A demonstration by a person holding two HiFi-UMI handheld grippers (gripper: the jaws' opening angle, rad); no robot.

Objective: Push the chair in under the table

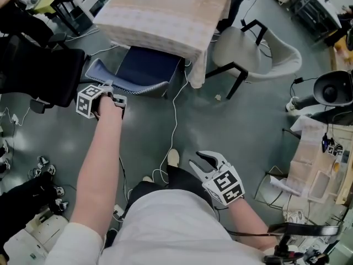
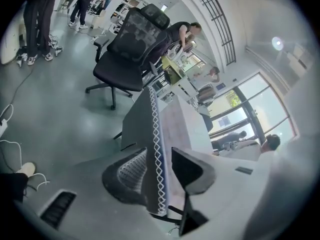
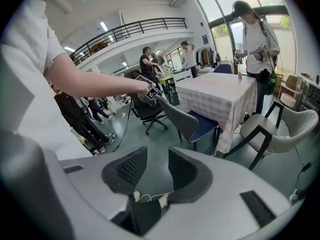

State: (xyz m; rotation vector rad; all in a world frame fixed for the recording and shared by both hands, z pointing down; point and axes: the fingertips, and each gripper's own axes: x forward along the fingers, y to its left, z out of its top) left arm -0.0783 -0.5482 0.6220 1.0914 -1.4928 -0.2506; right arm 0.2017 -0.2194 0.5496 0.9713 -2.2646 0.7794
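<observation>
At eleven o'clock in the head view, the chair (image 1: 149, 65) sits seat-deep under the table (image 1: 165, 15), with the left gripper (image 1: 118, 100) at its backrest. Left gripper view: jaws parted loosely around the backrest edge, so I judge the push finished. Right gripper view: the right gripper (image 3: 152, 156) is open and empty. Next, draw the left one clear.

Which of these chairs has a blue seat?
The grey-backed chair at the table, left tool at its backrest; the white chair and black office chair lack blue.

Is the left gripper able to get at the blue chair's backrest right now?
Probably yes: the left gripper sits at the top edge of the backrest, its open jaws astride it, nothing in between.
</observation>
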